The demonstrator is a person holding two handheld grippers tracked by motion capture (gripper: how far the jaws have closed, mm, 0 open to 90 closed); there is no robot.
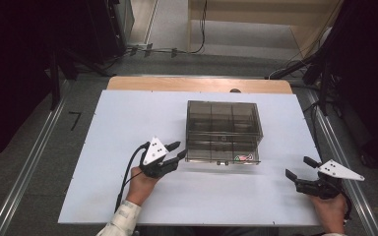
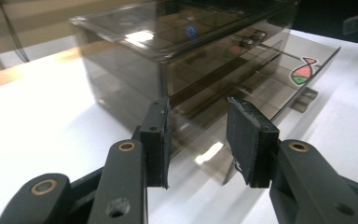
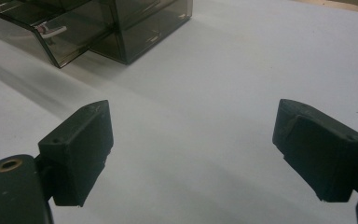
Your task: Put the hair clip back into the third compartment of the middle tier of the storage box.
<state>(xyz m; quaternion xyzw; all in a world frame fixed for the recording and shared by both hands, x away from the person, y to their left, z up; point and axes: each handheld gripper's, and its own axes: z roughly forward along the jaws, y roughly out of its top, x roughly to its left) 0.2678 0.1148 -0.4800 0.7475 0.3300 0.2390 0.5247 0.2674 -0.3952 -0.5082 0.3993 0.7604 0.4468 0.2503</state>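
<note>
A smoky see-through drawer box (image 1: pixel 223 125) stands in the middle of the white tabletop (image 1: pixel 123 128). Its bottom drawer (image 1: pixel 226 158) is pulled out a little and carries a fish sticker (image 1: pixel 243 158). My left gripper (image 1: pixel 180 149) is open just off the box's front left corner. In the left gripper view, the left gripper (image 2: pixel 198 128) points at the box (image 2: pixel 168 56) and the drawer's corner lies just past the pads, which hold nothing; the fish sticker (image 2: pixel 303 72) is at the right. My right gripper (image 1: pixel 296 166) is open wide near the table's right edge. The right gripper (image 3: pixel 193 135) is over bare table, with the box (image 3: pixel 140 23) farther off.
A wooden strip (image 1: pixel 197 84) runs along the table's far edge. Dark stands (image 1: pixel 320 69) and cables (image 1: pixel 167 50) are on the floor beyond it. A small handle (image 2: pixel 306 98) sticks out of the drawer front. Bare white surface lies in front of the box between my hands.
</note>
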